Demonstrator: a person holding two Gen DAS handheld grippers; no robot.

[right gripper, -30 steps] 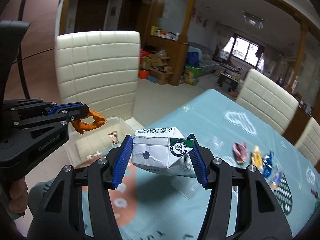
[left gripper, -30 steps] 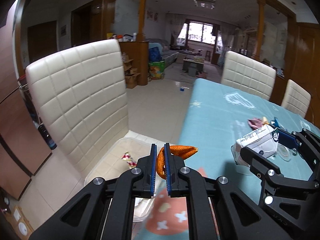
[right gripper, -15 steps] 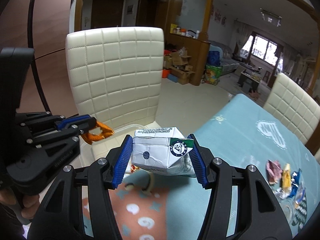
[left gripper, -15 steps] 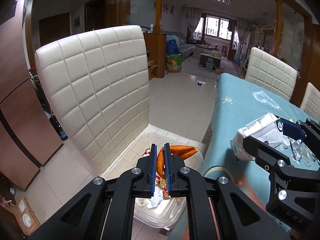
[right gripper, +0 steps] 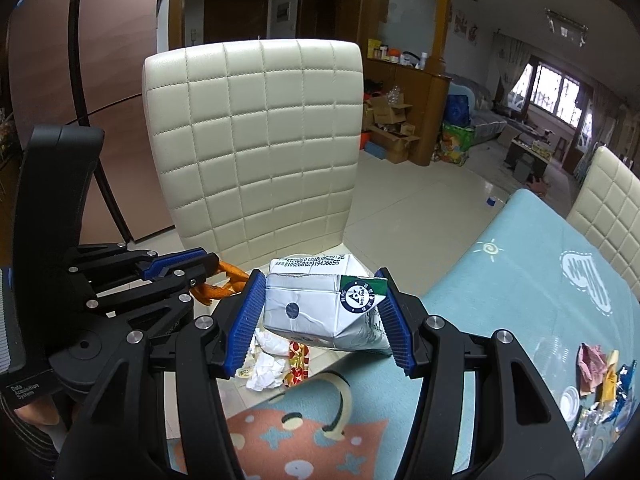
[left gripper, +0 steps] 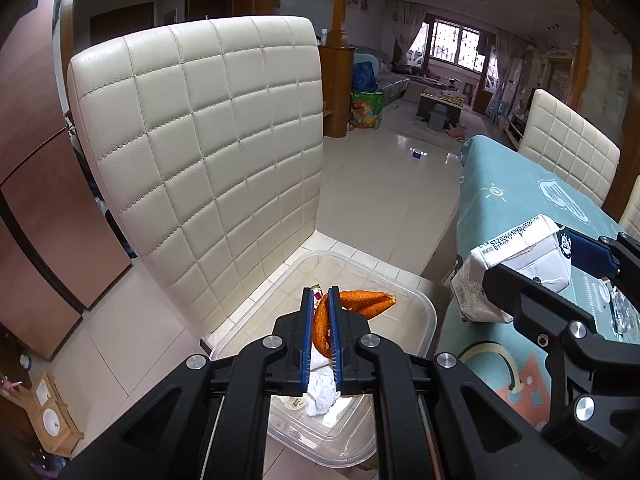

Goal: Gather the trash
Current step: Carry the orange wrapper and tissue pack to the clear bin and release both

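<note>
My left gripper (left gripper: 320, 304) is shut on a piece of orange peel (left gripper: 362, 304) and holds it above a clear plastic bin (left gripper: 428, 316) that sits on the seat of a cream chair. The bin holds crumpled white paper (left gripper: 322, 394) and wrappers. My right gripper (right gripper: 322, 316) is shut on a crushed white milk carton (right gripper: 320, 308) at the table's edge, beside the bin. The carton (left gripper: 520, 264) and the right gripper also show in the left wrist view; the left gripper (right gripper: 208, 276) and peel (right gripper: 228, 280) show in the right wrist view.
The cream quilted chair back (left gripper: 200, 160) rises just behind the bin. The table has a teal patterned cloth (right gripper: 520, 300). Several crumpled wrappers (right gripper: 600, 368) and clear lids lie on it at the right. More cream chairs (left gripper: 568, 144) stand along the far side.
Both grippers have swung left from over the table towards the chair. The peel now hangs over the bin, and the carton has reached the table's edge.
</note>
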